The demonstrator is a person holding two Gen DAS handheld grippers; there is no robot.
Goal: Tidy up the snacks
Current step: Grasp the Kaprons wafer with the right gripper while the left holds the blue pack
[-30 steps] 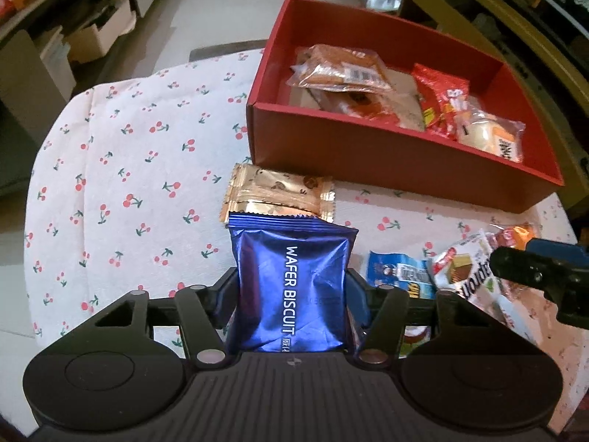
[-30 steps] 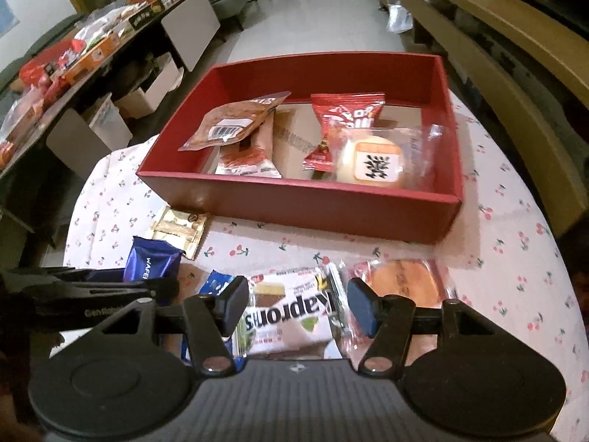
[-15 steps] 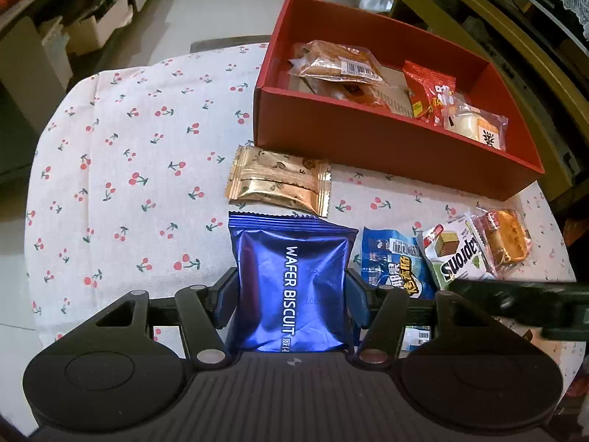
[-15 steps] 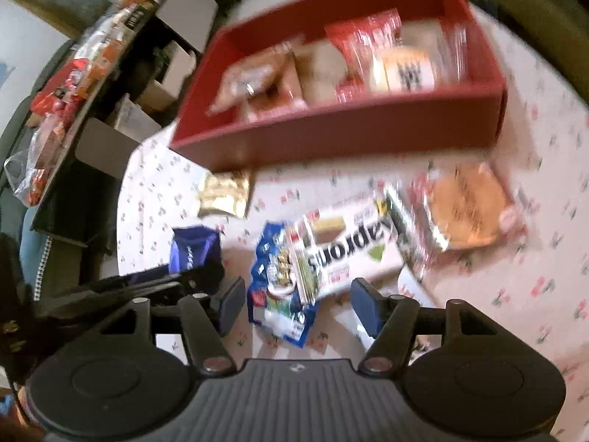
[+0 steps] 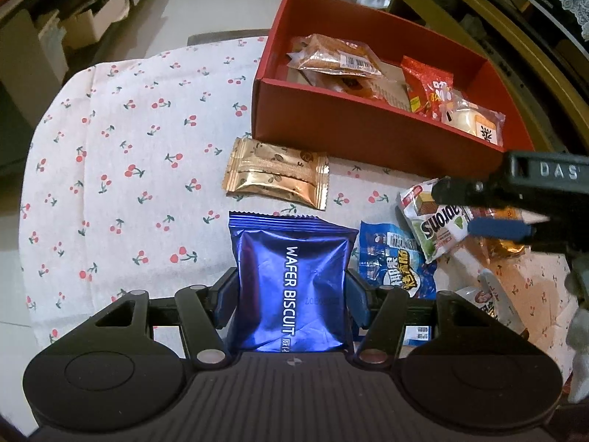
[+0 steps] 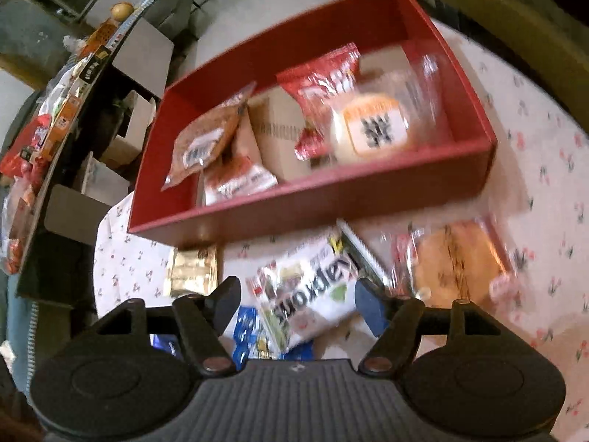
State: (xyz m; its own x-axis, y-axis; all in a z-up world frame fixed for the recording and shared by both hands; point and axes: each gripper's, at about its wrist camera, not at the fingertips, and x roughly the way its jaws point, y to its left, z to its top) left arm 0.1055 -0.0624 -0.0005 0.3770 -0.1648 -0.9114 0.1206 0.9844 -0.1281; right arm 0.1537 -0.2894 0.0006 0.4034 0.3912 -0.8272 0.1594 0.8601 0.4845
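Note:
My left gripper [image 5: 291, 294] is shut on a blue wafer biscuit packet [image 5: 291, 280] and holds it above the cherry-print tablecloth [image 5: 129, 147]. My right gripper [image 6: 298, 298] is open with the white Kaprons packet [image 6: 309, 294] between its jaws; from the left wrist view it [image 5: 482, 206] hovers over that packet [image 5: 438, 224]. A red box [image 5: 368, 129] at the back holds several snacks and also shows in the right wrist view [image 6: 331, 199]. A gold packet [image 5: 276, 173], a blue-white packet [image 5: 394, 265] and a round orange cake [image 6: 456, 261] lie on the cloth.
More wrapped snacks [image 5: 489, 298] lie at the table's right edge. A dark shelf with goods [image 6: 44, 129] stands left of the table. Cardboard boxes [image 5: 92, 18] sit on the floor behind. A wooden frame [image 5: 515, 37] runs along the right.
My right gripper has moved forward and down over the Kaprons packet, which now sits between its open jaws. My left gripper still holds the blue packet, nearly unmoved.

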